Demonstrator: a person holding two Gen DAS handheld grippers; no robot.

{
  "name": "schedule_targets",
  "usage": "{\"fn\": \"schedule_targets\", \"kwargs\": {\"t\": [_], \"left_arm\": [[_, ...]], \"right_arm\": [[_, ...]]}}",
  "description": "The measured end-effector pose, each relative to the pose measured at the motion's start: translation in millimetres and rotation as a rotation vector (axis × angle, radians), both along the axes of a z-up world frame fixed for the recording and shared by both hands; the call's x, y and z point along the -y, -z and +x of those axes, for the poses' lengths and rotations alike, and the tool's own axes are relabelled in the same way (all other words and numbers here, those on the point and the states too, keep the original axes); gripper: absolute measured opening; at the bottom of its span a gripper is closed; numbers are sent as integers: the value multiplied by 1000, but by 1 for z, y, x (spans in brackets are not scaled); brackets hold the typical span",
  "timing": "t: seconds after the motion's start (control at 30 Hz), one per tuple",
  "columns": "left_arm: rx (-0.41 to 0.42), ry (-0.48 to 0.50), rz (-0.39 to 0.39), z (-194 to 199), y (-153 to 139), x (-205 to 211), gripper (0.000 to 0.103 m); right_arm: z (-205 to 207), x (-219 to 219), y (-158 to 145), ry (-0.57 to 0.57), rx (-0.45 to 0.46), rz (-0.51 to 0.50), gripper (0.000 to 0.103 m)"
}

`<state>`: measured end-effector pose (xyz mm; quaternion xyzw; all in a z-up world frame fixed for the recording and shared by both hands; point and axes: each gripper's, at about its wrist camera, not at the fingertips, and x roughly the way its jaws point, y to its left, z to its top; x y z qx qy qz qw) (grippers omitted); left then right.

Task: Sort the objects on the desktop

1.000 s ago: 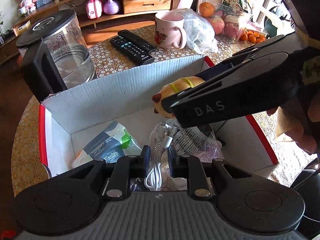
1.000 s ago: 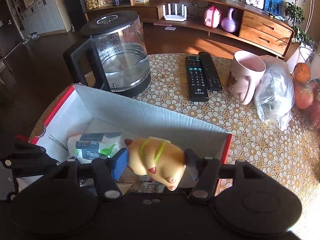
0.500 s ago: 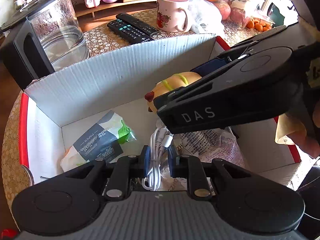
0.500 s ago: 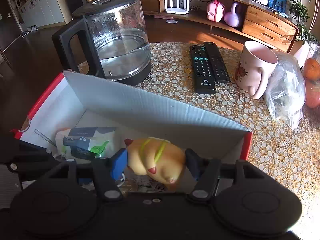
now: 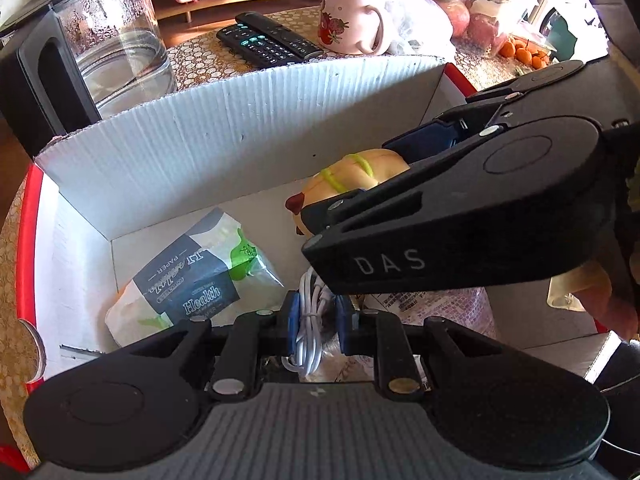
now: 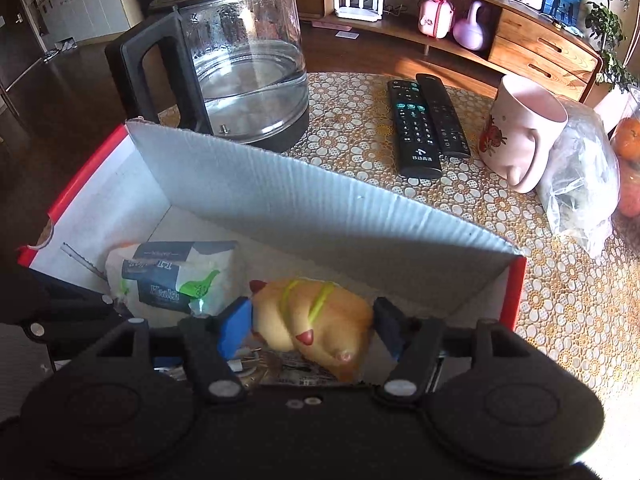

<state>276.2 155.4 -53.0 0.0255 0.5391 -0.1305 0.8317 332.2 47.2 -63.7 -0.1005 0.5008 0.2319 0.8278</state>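
The right gripper (image 6: 312,326) hangs inside the box (image 6: 288,196), near its right wall, with the toy (image 6: 316,320) between its blue pads. The jaws are opening: the left pad stands just beside the toy's head end, the right pad just off its rump, and neither visibly presses on it. The left gripper (image 5: 318,322) is clamped on the cable (image 5: 310,340), a white coil pinched upright between its pads, low over the box's near side.

In the left wrist view the right gripper (image 5: 360,204) crosses from the right, over the toy (image 5: 352,178) and the printed bag (image 5: 432,304) on the box floor. The tissue pack (image 5: 188,280) lies flat toward the left wall, with bare white floor between it and the far wall. The far wall stands tall and upright; the side rims are red. Little room is left between the two grippers.

Beyond the far wall, on the table (image 6: 352,120), stand the kettle (image 6: 240,64) at the left, two remotes (image 6: 424,120) side by side in the middle, and the mug (image 6: 520,128) beside a clear bag (image 6: 580,180) at the right.

The toy is a soft tan animal with a yellow-green harness, red ears and a pink snout.
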Motion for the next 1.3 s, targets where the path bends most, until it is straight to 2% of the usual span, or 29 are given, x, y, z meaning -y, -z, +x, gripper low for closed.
{"fn": "schedule_targets", "kwargs": {"t": [0.23, 0.5, 0.6, 0.63, 0.7, 0.73, 0.77, 1.07, 1.17, 1.3], "left_arm": [[23, -3, -10, -4, -4, 0, 18], [38, -34, -12, -9, -13, 0, 20], [48, -54, -25, -12, -18, -1, 24], [53, -58, -32, -13, -21, -2, 28], [64, -73, -36, -16, -25, -3, 46], [75, -82, -37, -19, -30, -3, 71], [88, -87, -40, -21, -34, -3, 79], [139, -148, -79, -42, -59, -8, 79], [179, -164, -84, -55, -67, -4, 79], [191, -189, -82, -69, -74, 0, 81]], "right_arm": [[-2, 1, -8, 11, 0, 27, 77], [-10, 8, -28, 19, 7, 74, 78], [-14, 14, -40, 18, 12, 96, 79], [-16, 17, -44, 15, 15, 103, 80], [-21, 24, -52, 12, 24, 115, 80], [-24, 28, -56, 11, 29, 121, 80], [-26, 32, -60, 11, 32, 127, 81], [-52, 71, -87, 27, 53, 157, 81], [-61, 77, -93, 18, 53, 169, 83], [-74, 79, -97, 0, 54, 175, 83]]}}
